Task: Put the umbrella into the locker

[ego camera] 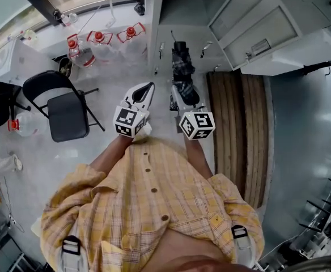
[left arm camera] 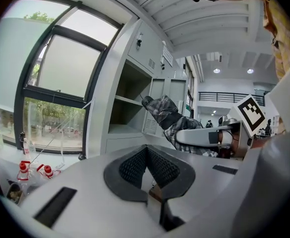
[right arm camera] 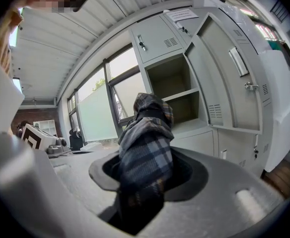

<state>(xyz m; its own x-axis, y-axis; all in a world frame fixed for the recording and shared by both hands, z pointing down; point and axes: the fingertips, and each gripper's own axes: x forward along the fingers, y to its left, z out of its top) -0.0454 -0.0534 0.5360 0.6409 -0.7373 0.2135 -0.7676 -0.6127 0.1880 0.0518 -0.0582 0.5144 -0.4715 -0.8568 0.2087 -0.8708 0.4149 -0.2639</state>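
Note:
The folded plaid umbrella (ego camera: 182, 72) sticks forward out of my right gripper (ego camera: 180, 98), which is shut on it about halfway along. In the right gripper view the umbrella (right arm camera: 145, 148) fills the gap between the jaws and points at the open locker compartment (right arm camera: 172, 90), still some way short of it. My left gripper (ego camera: 144, 90) hangs beside it on the left, shut with nothing in it; its pads (left arm camera: 157, 165) meet. From the left gripper view the umbrella (left arm camera: 165, 114) shows at the right, with the grey locker (left arm camera: 127, 108) behind.
The locker door (right arm camera: 224, 78) stands swung open to the right. A black folding chair (ego camera: 63, 109) is at the left. Water jugs with red caps (ego camera: 100, 41) stand by the window wall. A wooden slatted panel (ego camera: 239, 129) lies on the floor at the right.

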